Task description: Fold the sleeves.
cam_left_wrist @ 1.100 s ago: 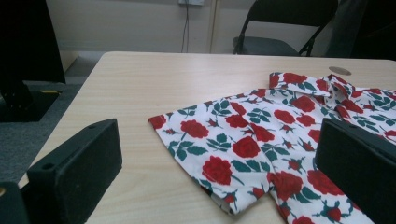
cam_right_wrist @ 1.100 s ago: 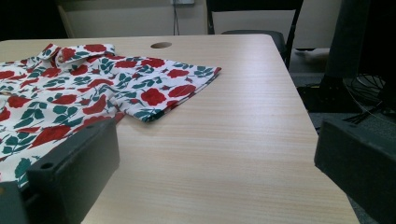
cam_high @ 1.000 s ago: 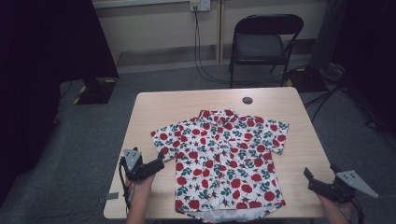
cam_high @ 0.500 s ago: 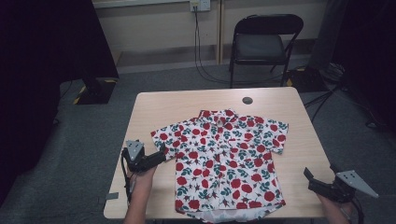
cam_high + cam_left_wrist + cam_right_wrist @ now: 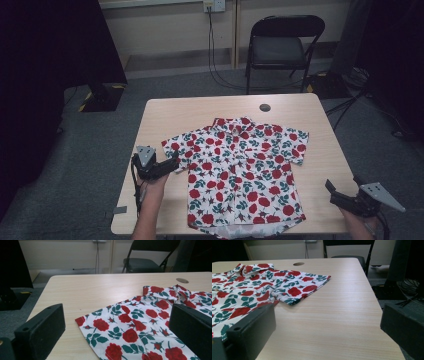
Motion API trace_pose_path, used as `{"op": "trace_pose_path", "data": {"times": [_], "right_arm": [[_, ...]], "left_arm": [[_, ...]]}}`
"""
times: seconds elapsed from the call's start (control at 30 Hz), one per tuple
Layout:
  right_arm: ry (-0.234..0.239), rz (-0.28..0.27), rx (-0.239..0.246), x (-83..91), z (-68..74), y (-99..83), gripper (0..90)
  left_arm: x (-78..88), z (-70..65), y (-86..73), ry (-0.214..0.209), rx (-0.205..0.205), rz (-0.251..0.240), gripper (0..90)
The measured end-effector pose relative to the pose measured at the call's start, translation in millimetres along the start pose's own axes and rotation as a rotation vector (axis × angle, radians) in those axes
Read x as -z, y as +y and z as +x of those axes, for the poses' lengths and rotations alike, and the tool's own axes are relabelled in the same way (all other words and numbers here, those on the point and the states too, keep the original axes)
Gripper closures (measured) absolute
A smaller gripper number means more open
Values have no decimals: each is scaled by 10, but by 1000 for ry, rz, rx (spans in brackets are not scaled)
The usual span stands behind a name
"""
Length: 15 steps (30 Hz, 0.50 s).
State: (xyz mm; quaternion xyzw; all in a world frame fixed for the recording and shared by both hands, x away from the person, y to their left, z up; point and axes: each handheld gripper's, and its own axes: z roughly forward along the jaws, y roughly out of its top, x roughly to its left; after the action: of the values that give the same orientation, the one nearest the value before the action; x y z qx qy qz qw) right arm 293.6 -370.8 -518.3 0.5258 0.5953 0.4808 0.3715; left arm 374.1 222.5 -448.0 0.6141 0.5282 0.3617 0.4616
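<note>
Left gripper (image 5: 170, 164) nearer floral shirt (image 5: 240, 170) sleeve

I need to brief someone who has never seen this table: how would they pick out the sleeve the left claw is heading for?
Start at the wooden table, where a rose-print shirt lies flat, collar toward the chair. The sleeve is the short one pointing to the table's left edge, just ahead of the open left claw. The other sleeve has no claw beside it.
</note>
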Motion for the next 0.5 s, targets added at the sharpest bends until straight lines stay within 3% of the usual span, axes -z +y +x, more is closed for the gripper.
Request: {"op": "trace_pose_path", "data": {"times": [0.5], "right_arm": [[8, 1, 17, 0, 11, 0, 0]], "left_arm": [[-190, -19, 72, 2, -8, 19, 2]]}}
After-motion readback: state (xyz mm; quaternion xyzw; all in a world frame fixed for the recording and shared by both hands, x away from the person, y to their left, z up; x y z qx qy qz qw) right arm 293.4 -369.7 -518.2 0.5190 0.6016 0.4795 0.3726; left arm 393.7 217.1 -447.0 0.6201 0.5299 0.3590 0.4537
